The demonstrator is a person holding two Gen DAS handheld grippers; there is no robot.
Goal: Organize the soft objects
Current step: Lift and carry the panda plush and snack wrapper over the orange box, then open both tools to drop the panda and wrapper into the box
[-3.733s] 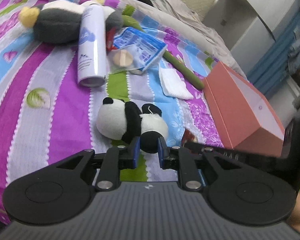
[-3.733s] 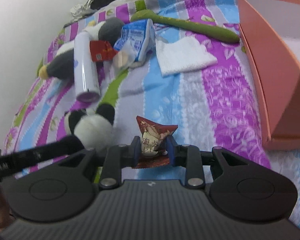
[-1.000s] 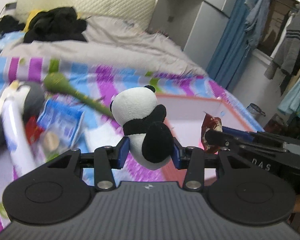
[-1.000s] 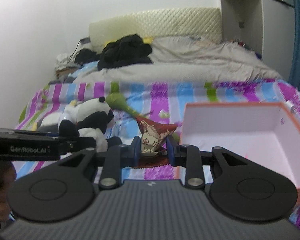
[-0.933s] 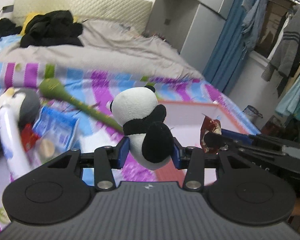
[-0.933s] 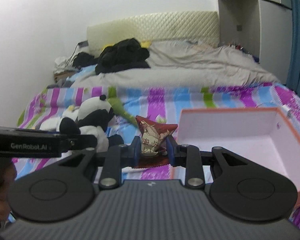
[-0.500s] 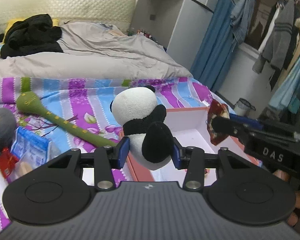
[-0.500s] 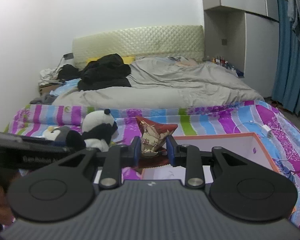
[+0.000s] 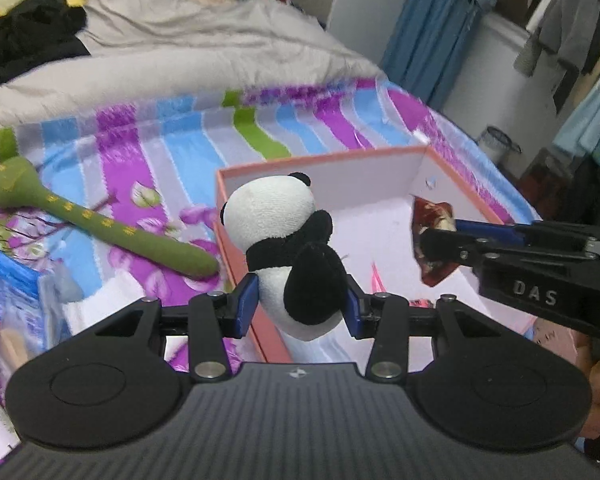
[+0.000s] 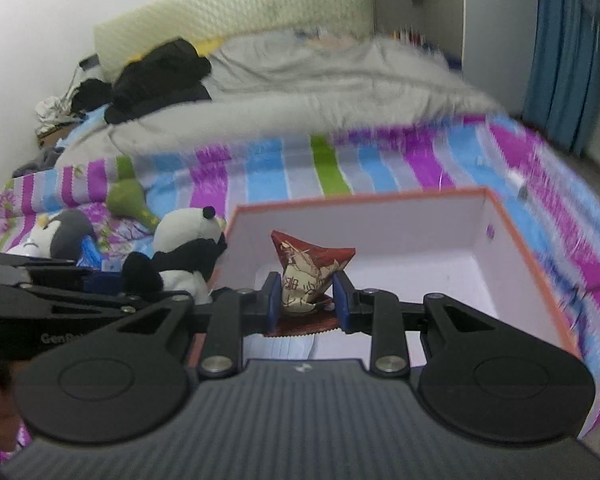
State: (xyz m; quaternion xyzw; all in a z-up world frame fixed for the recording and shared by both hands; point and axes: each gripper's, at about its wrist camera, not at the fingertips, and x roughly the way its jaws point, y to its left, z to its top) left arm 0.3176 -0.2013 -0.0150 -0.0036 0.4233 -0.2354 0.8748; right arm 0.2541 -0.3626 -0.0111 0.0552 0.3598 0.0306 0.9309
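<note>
- Both hand-held grippers have carried their loads off the bed and across toward the box (image 9: 456, 168) since the earlier frames, when the panda and the packet lay on the striped bedspread (image 9: 188, 120) beside the spray can; the box now fills the middle of both views.
- Largest first — the bed, with its grey duvet (image 10: 300, 92) and black clothing (image 10: 160, 72) at the far end, carries everything; the striped bedspread covers the near part.
- Next, the salmon-walled box sits open on the bedspread, its pale floor mostly bare as far as can be seen.
- The long green plush stick (image 9: 100, 228) lies on the bedspread just left of the box, its long axis slanting toward the box's near-left corner.
- The plush panda (image 9: 288, 248) is pinched at its lower body by the left hand-held gripper (image 9: 298, 308), head up, hanging over the box's left wall.
- The red snack packet (image 10: 308, 276) is pinched upright by the right hand-held gripper (image 10: 306, 300), already above the box's interior.
- The turning relation: the box floor lies straight below and slightly ahead of both pairs of fingers, so I judge a short lowering comes next — the right hand sits deeper inside, while the left one is at the rim and would need to clear the wall first.
</note>
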